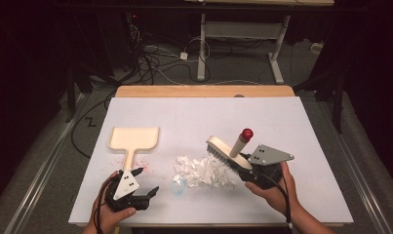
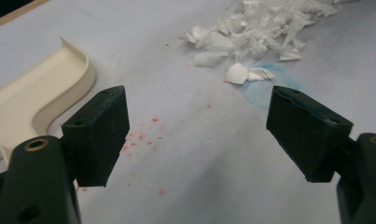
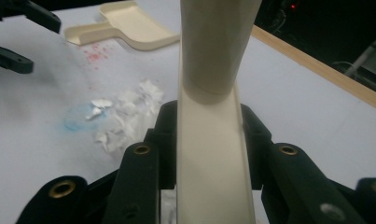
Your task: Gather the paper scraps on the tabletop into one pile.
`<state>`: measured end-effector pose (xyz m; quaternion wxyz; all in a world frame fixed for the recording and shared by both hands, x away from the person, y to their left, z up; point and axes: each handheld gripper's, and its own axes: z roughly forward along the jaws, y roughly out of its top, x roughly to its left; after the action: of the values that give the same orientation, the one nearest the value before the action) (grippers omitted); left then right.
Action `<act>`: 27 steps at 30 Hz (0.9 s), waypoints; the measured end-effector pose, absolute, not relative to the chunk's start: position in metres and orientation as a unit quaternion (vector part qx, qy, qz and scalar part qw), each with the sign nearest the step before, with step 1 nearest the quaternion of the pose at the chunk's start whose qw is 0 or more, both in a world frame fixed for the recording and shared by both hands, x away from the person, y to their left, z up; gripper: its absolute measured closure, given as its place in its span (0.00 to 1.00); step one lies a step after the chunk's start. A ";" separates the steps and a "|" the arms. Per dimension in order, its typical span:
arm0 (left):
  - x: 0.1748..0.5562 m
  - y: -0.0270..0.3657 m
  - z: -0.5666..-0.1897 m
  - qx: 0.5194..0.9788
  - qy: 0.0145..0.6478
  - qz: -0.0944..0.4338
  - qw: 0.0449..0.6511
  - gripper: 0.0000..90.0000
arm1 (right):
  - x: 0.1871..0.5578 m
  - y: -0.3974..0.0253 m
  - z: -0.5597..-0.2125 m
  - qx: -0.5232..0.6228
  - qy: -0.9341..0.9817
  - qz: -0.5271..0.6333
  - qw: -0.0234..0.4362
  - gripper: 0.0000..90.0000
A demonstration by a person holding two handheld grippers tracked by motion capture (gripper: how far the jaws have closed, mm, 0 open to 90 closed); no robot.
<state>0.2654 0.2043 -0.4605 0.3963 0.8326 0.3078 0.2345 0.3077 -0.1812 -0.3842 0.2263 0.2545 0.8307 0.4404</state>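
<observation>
A cream dustpan [image 1: 134, 139] lies flat on the left of the white table, its handle toward me. My left gripper [image 1: 147, 180] stands open just right of the handle's end, nothing between its jaws. In the left gripper view the left gripper [image 2: 197, 126] hovers over bare table, the dustpan [image 2: 36, 93] to its left and the paper scraps [image 2: 260, 28] ahead. A pile of white paper scraps [image 1: 204, 171] lies mid-table. My right gripper [image 1: 243, 168] is shut on a cream brush [image 1: 222, 150] with a red-tipped handle, bristles at the pile's right edge. The right gripper [image 3: 209, 126] clamps the brush [image 3: 213, 140] by its back.
Red specks [image 2: 143, 135] and a blue smudge [image 2: 265, 88] mark the table near the left gripper. The table's wooden far edge [image 1: 204, 91] runs behind the white surface. Cables and a desk frame [image 1: 243, 29] stand on the floor beyond.
</observation>
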 end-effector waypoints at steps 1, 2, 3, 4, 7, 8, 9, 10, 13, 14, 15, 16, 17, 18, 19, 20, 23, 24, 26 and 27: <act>0.265 0.206 -0.459 0.830 0.310 0.239 0.397 0.22 | 0.307 -0.177 -0.384 0.253 0.831 0.445 0.217 0.75; 0.265 0.210 -0.457 0.821 0.320 0.250 0.400 0.22 | 0.307 -0.173 -0.384 0.248 0.833 0.450 0.207 0.75; 0.265 0.210 -0.457 0.821 0.320 0.250 0.400 0.21 | 0.307 -0.173 -0.384 0.248 0.833 0.450 0.207 0.75; 0.265 0.216 -0.455 0.810 0.333 0.264 0.403 0.21 | 0.306 -0.160 -0.384 0.241 0.835 0.460 0.183 0.75; 0.265 0.225 -0.451 0.788 0.356 0.277 0.419 0.21 | 0.302 -0.136 -0.389 0.220 0.844 0.465 0.151 0.75; 0.265 0.225 -0.451 0.788 0.356 0.277 0.419 0.21 | 0.302 -0.136 -0.389 0.220 0.844 0.465 0.151 0.75; 0.264 0.230 -0.449 0.777 0.366 0.285 0.426 0.21 | 0.299 -0.119 -0.396 0.209 0.851 0.465 0.127 0.75; 0.264 0.230 -0.449 0.777 0.366 0.285 0.426 0.21 | 0.297 -0.110 -0.400 0.204 0.855 0.463 0.116 0.75; 0.264 0.236 -0.449 0.767 0.377 0.285 0.434 0.21 | 0.294 -0.095 -0.408 0.192 0.865 0.452 0.103 0.75; 0.264 0.237 -0.450 0.767 0.378 0.283 0.434 0.21 | 0.293 -0.088 -0.412 0.191 0.868 0.449 0.098 0.75; 0.264 0.237 -0.451 0.769 0.379 0.283 0.431 0.21 | 0.294 -0.078 -0.420 0.188 0.874 0.439 0.087 0.75; 0.264 0.237 -0.452 0.770 0.379 0.282 0.429 0.21 | 0.294 -0.078 -0.420 0.188 0.874 0.439 0.087 0.75; 0.264 0.236 -0.452 0.771 0.378 0.280 0.430 0.21 | 0.294 -0.073 -0.423 0.190 0.877 0.433 0.087 0.75; 0.264 0.235 -0.452 0.772 0.376 0.279 0.430 0.21 | 0.295 -0.070 -0.426 0.186 0.880 0.428 0.090 0.75; 0.264 0.235 -0.452 0.773 0.374 0.278 0.430 0.21 | 0.296 -0.067 -0.428 0.188 0.883 0.422 0.090 0.75; 0.264 0.234 -0.452 0.775 0.372 0.277 0.429 0.21 | 0.301 -0.067 -0.431 0.193 0.882 0.418 0.094 0.75; 0.264 0.232 -0.454 0.781 0.367 0.271 0.427 0.21 | 0.310 -0.074 -0.429 0.217 0.880 0.409 0.105 0.75; 0.264 0.231 -0.454 0.783 0.365 0.269 0.426 0.21 | 0.310 -0.074 -0.429 0.217 0.880 0.409 0.105 0.75; 0.264 0.229 -0.455 0.787 0.361 0.265 0.424 0.21 | 0.316 -0.083 -0.430 0.238 0.876 0.410 0.093 0.75; 0.264 0.228 -0.455 0.789 0.359 0.265 0.423 0.21 | 0.318 -0.088 -0.430 0.243 0.875 0.408 0.097 0.75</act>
<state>0.2645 0.2281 -0.4551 0.4231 0.7889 0.3587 0.2646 0.3183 -0.0880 -0.4297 0.0969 0.2425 0.8750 0.4076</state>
